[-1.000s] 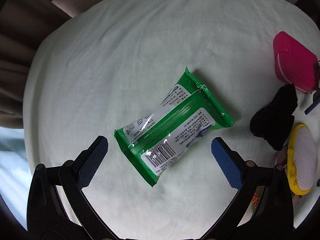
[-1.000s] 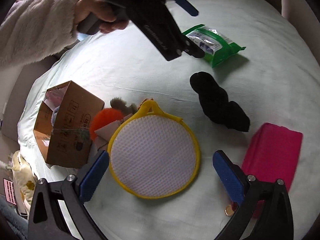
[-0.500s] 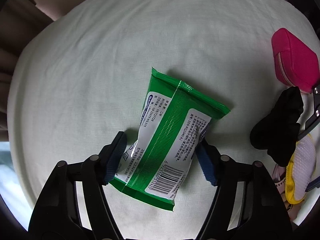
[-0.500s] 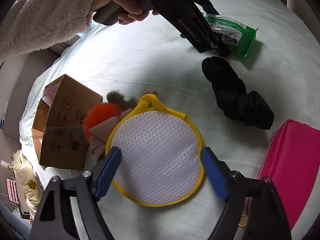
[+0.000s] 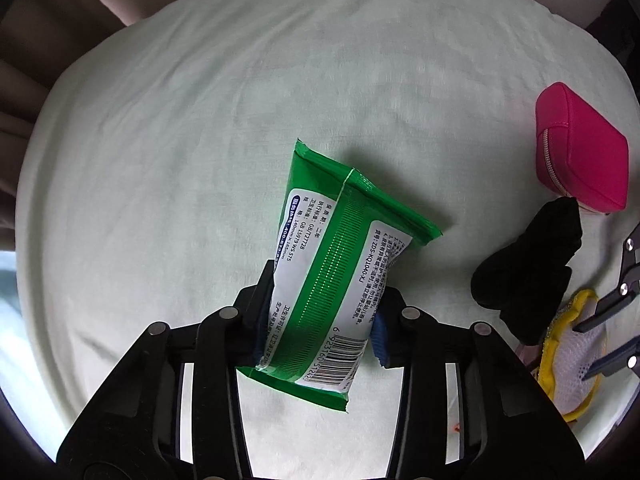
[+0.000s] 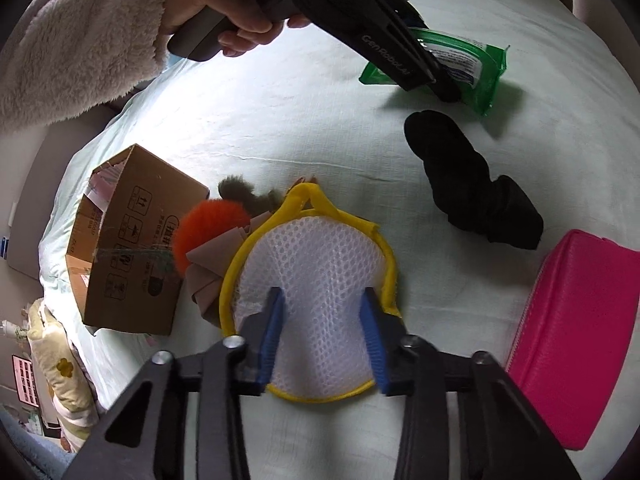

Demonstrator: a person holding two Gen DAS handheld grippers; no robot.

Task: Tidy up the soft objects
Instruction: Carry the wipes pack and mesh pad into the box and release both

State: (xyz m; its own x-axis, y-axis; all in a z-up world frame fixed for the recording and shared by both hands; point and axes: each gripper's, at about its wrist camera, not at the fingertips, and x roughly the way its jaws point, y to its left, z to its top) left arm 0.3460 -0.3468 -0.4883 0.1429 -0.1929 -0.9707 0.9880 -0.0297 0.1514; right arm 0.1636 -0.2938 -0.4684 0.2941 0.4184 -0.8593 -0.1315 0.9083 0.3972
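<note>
My left gripper [image 5: 320,300] is shut on a green pack of wet wipes [image 5: 340,264], lifted a little off the pale sheet; the pack also shows in the right wrist view [image 6: 468,60]. My right gripper [image 6: 322,320] is shut on a round white mesh pouch with a yellow rim [image 6: 316,280], which bulges between the blue pads. A black sock bundle [image 6: 468,184] and a pink zip pouch [image 6: 576,328] lie to the right. The pouch [image 5: 580,152] and sock [image 5: 528,268] also show in the left wrist view.
An open cardboard box [image 6: 128,240] stands at the left on the bed sheet [image 6: 280,120]. An orange furry toy [image 6: 208,232] and a beige cloth [image 6: 204,280] lie between the box and the mesh pouch. A pillow [image 6: 60,364] lies off the bed's left edge.
My left gripper closed on the wipes pack and raised it. My right gripper moved down over the mesh pouch and closed on it.
</note>
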